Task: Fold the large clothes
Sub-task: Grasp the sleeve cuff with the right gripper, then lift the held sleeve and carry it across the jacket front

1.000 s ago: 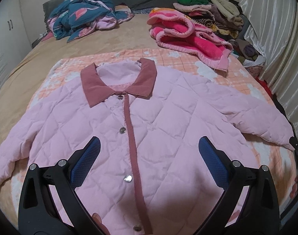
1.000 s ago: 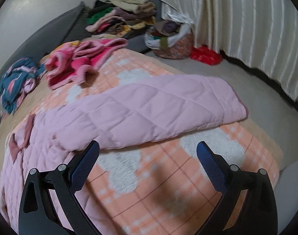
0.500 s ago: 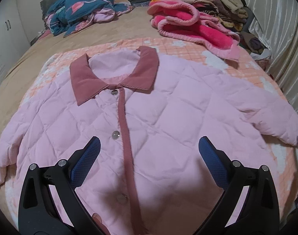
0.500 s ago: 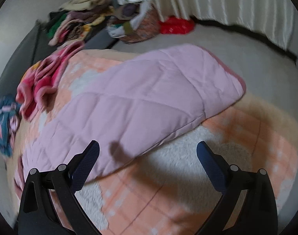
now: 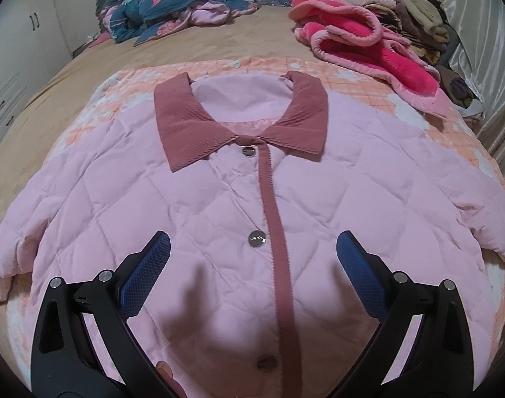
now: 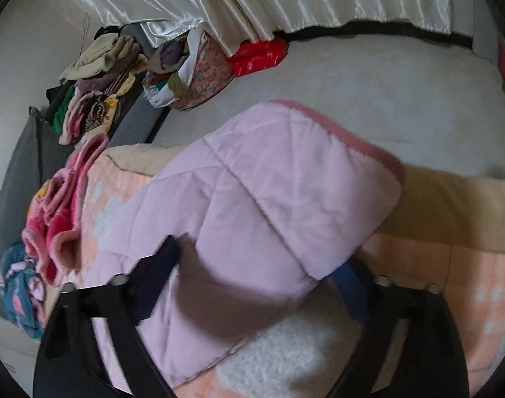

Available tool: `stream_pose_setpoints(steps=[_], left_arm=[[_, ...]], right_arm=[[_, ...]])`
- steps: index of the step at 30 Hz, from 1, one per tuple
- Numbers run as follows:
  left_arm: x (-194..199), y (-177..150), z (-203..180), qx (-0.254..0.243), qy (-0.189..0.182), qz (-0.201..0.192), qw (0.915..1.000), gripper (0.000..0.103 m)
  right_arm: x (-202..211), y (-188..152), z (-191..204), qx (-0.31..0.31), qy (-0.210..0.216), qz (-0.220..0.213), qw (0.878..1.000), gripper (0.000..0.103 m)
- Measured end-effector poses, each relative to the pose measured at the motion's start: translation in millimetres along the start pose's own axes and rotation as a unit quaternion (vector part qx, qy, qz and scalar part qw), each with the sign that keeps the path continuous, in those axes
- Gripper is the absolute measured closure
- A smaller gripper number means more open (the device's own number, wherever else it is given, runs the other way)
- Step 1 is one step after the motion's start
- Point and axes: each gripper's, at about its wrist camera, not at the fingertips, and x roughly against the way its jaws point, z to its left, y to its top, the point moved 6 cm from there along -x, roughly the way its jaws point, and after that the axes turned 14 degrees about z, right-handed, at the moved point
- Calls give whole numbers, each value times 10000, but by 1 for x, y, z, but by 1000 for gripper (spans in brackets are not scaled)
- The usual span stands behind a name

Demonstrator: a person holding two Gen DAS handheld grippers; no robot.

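Note:
A pink quilted jacket (image 5: 335,199) with a dusty-rose collar (image 5: 183,126) and button placket lies flat, front up, on an orange checked blanket (image 5: 362,83) on the bed. My left gripper (image 5: 252,248) is open and empty, just above the jacket's chest. In the right wrist view the jacket's sleeve (image 6: 269,199) with its pink cuff (image 6: 352,136) lies between the jaws of my right gripper (image 6: 259,262). The jaws stand wide open around the sleeve, one fingertip partly hidden under it.
A pink fleece blanket (image 5: 368,53) and a blue patterned quilt (image 5: 166,3) lie at the far side of the bed. A stack of folded clothes (image 6: 96,76), a fabric basket (image 6: 193,73) and a red bag (image 6: 255,56) sit near the curtain.
My left gripper moved forward and lower over the jacket's chest. My right gripper moved in and rotated until the sleeve lies between its open jaws.

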Motion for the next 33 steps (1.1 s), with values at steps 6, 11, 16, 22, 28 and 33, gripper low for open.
stream_pose_setpoints(steps=[6, 11, 16, 22, 28, 33], left_arm=[[4, 2, 13, 52, -7, -43, 10000, 9], [10, 5, 21, 147, -152, -92, 9997, 9], [17, 4, 24, 115, -244, -110, 9996, 9], [36, 5, 29, 135, -516, -168, 9984, 9], [55, 5, 40, 189, -835, -238, 9960, 9], [67, 8, 59, 358, -893, -347, 9948, 9]], right_arm=[[20, 8, 18, 883, -188, -242, 9956, 74], [60, 4, 55, 1586, -323, -752, 9839, 78], [98, -6, 98, 2057, -107, -1071, 9727, 79], [140, -26, 149, 2579, 296, -1301, 9569, 80], [182, -52, 197, 2991, 648, -1461, 9407, 80], [210, -75, 230, 3378, 838, -1608, 9236, 80]])
